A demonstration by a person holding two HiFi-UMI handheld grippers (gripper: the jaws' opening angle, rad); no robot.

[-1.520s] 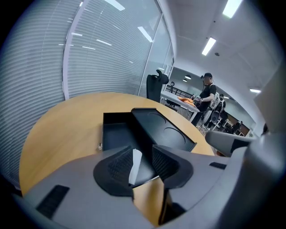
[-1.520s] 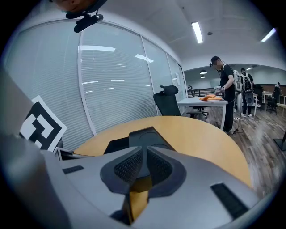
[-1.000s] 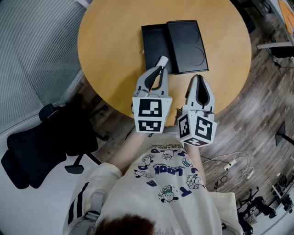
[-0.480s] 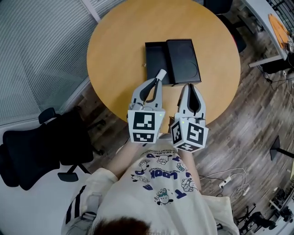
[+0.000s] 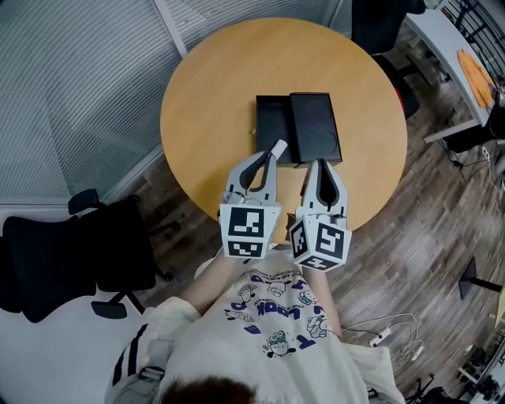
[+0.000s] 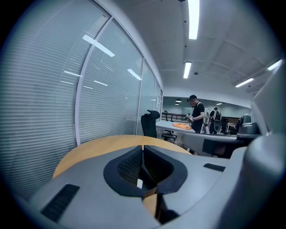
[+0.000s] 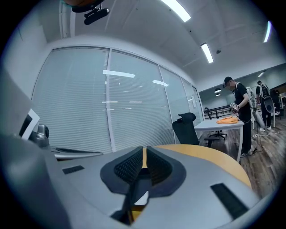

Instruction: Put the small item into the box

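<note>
A black box (image 5: pixel 274 126) lies open on the round wooden table (image 5: pixel 213 102), with its lid (image 5: pixel 316 126) flat beside it on the right. No small item shows in any view. My left gripper (image 5: pixel 276 147) hovers over the near edge of the box tray, its jaws shut with nothing plainly between them (image 6: pixel 143 147). Just right of it, my right gripper (image 5: pixel 317 162) points at the near edge of the lid, and its jaws are also shut and empty (image 7: pixel 144 150). Both grippers sit over the table's near rim.
A black office chair (image 5: pixel 71 252) stands on the floor at the lower left, another chair (image 5: pixel 379 24) at the far right of the table. A glass wall with blinds (image 5: pixel 79 71) runs along the left. A desk (image 5: pixel 461 55) and floor cables (image 5: pixel 394 327) are at the right.
The head view has risen, so the table looks smaller and lower in frame. The right gripper has drawn in beside the left one. Both stay shut near the box's front edge.
</note>
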